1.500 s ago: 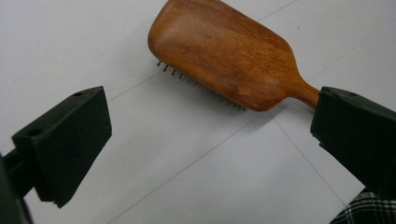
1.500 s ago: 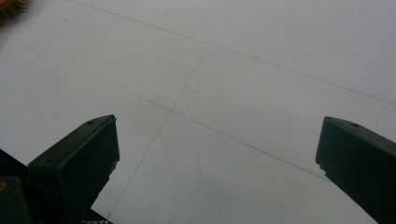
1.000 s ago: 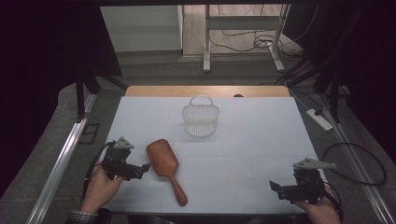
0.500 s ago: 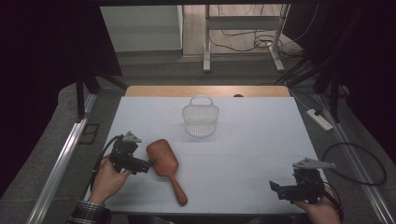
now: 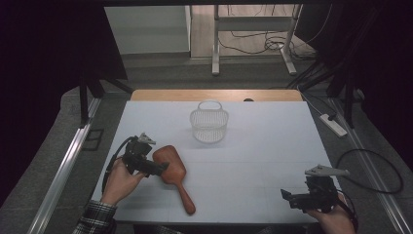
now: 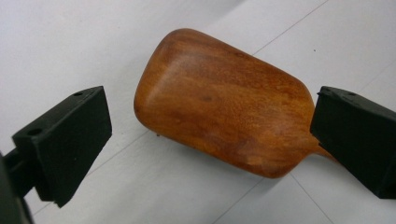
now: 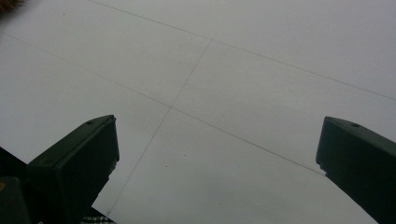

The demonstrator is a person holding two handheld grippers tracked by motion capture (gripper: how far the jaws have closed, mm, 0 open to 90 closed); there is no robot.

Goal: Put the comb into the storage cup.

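Left gripper view: we are straddling the brown wooden paddle hairbrush (image 6: pixel 224 102).
Our left gripper (image 6: pixel 210 135) is gaping wide, touching nothing.

I see black left gripper (image 5: pixel 163 168) and right gripper (image 5: pixel 285 195), grey three-cornered plates on top, black trailing cables, plaid sleeve (image 5: pixel 95 219) near table (image 5: pixel 272 146) edge.

1 wooden hairbrush (image 5: pixel 171 170), 1 white wire basket (image 5: pixel 209 124), 2 handheld grippers, 1 white table (image 5: pixel 272 146), 1 power strip (image 5: pixel 333 124).
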